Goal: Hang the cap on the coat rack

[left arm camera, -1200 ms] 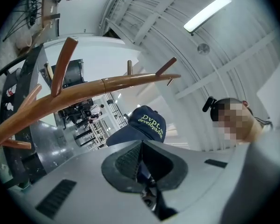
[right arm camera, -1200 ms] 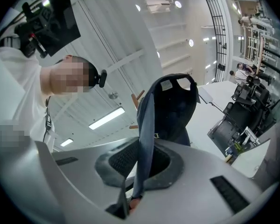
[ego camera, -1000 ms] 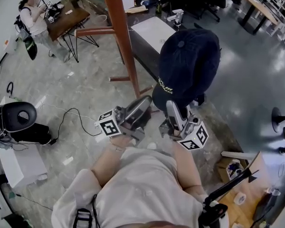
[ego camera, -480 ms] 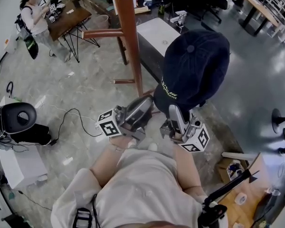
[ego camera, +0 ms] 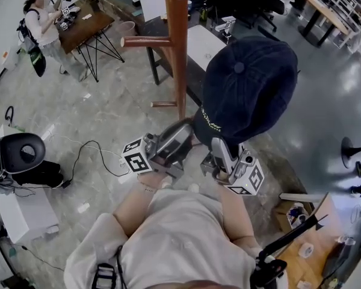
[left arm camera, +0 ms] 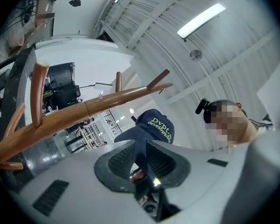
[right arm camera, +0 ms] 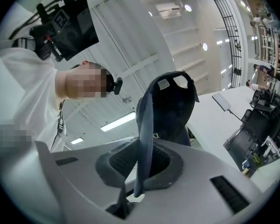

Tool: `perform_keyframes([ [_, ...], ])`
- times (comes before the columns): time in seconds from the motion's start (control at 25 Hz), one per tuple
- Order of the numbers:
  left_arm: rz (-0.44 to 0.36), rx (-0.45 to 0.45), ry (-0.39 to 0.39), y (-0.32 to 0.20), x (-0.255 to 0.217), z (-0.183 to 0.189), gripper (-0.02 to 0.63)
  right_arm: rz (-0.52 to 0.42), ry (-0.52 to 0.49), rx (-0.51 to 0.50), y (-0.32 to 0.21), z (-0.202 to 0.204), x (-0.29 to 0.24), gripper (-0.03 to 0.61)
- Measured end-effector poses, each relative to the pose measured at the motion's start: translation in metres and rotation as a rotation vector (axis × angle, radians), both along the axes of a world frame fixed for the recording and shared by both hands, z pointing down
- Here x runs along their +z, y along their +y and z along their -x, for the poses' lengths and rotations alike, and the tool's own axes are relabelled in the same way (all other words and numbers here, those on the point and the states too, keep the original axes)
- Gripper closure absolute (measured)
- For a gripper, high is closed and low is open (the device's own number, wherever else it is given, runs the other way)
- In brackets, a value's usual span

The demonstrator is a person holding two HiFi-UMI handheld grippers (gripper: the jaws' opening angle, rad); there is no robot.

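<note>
I hold a dark navy cap (ego camera: pixel 246 89) with yellow-green lettering up in front of me, just right of the wooden coat rack post (ego camera: pixel 179 47). A peg (ego camera: pixel 147 41) juts left from the post. My left gripper (ego camera: pixel 182 138) is shut on the cap's brim, as the left gripper view shows: the brim (left arm camera: pixel 141 153) runs between its jaws, with the rack (left arm camera: pixel 84 111) behind. My right gripper (ego camera: pixel 219 150) is shut on the cap's edge too; in the right gripper view the cap (right arm camera: pixel 170 106) stands above its jaws.
A person (ego camera: pixel 41 23) stands at a brown table (ego camera: pixel 84 23) at the far left. A white-topped table (ego camera: pixel 200 41) sits behind the rack. A black round seat (ego camera: pixel 24 152), a white box (ego camera: pixel 24 212) and a floor cable (ego camera: pixel 90 152) lie at my left.
The cap has risen a little with both grippers. The coat rack post has shifted right in the head view, and now stands close beside the cap.
</note>
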State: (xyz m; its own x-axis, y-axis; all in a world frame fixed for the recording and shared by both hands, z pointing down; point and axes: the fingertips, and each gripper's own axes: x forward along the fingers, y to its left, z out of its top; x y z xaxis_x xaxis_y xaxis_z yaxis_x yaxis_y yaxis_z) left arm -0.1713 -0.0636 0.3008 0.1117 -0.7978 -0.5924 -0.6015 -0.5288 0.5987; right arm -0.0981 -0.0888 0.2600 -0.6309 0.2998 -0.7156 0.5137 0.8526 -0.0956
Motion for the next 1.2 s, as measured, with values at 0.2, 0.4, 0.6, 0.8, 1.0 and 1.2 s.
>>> perform_keyframes([
  [0.2,-0.038,-0.058,-0.036,0.013,-0.026,0.000,0.557,-0.037,-0.034,-0.049,0.010,0.001,-0.023,0.540],
  [0.4,-0.084,-0.139,-0.077,0.031,-0.049,0.005,0.557,-0.092,-0.083,-0.118,0.028,0.005,-0.044,0.540],
  [0.6,-0.125,-0.250,-0.120,0.087,-0.069,0.037,0.557,-0.129,-0.121,-0.216,0.077,0.039,-0.063,0.540],
  [0.8,-0.157,-0.361,-0.127,0.132,-0.084,0.058,0.557,-0.171,-0.143,-0.325,0.118,0.063,-0.079,0.540],
  [1.0,-0.161,-0.477,-0.112,0.174,-0.086,0.077,0.557,-0.189,-0.118,-0.428,0.156,0.089,-0.083,0.540],
  [1.2,-0.149,-0.553,-0.096,0.209,-0.100,0.097,0.557,-0.198,-0.099,-0.498,0.190,0.112,-0.099,0.540],
])
